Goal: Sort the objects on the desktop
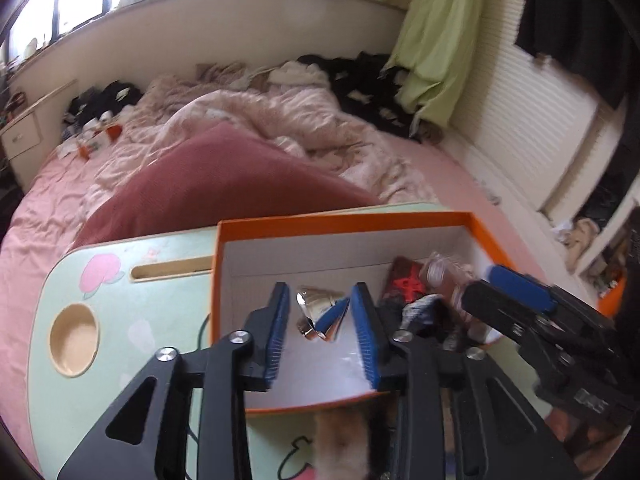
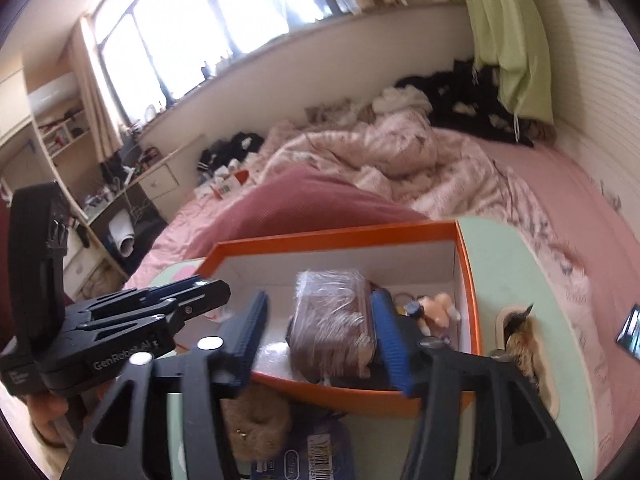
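Both grippers hover over an orange box (image 2: pixel 466 264) on a green table (image 1: pixel 120 320). The left gripper (image 1: pixel 322 330) is spread above a foil wrapper (image 1: pixel 316 312); the right gripper (image 2: pixel 328 334) is spread around a wrapped packet (image 2: pixel 332 320), not pinching. Lift straight up, clear of the walls.

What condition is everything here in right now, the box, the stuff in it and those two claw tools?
orange box: lidless, on the lap desk.
shiny foil packet: crumpled, lying inside the box.
plastic-wrapped brown packet: lying inside the box.
left gripper: open, empty, above the box.
right gripper: open, packet between its fingers, unpressed.
lap desk: cup hole empty.
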